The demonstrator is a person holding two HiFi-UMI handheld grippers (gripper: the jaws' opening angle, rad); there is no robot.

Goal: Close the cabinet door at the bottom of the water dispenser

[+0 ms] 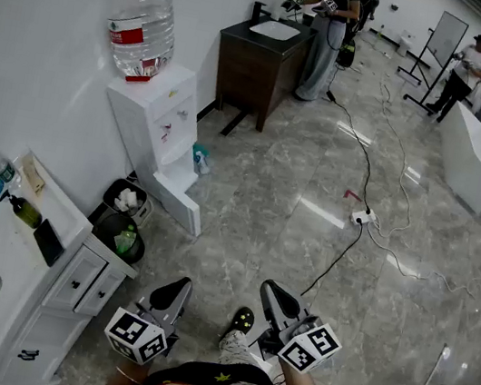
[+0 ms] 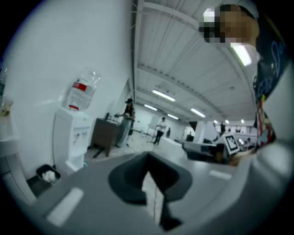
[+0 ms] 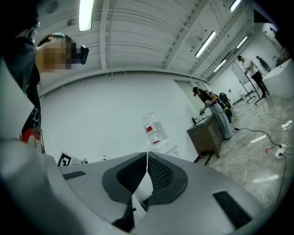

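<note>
- We hold the left claw (image 1: 171, 291) and the right claw (image 1: 278, 295) low before us; each has its jaws pressed together on nothing;
- at our left stands a white counter (image 1: 63, 206); black bins (image 1: 114, 229) sit just beyond it;
- farther along the wall, the water dispenser (image 1: 154, 116) carries its bottle (image 1: 143, 24); its bottom cabinet door (image 1: 181, 207) stands swung open, well apart from both claws.
</note>
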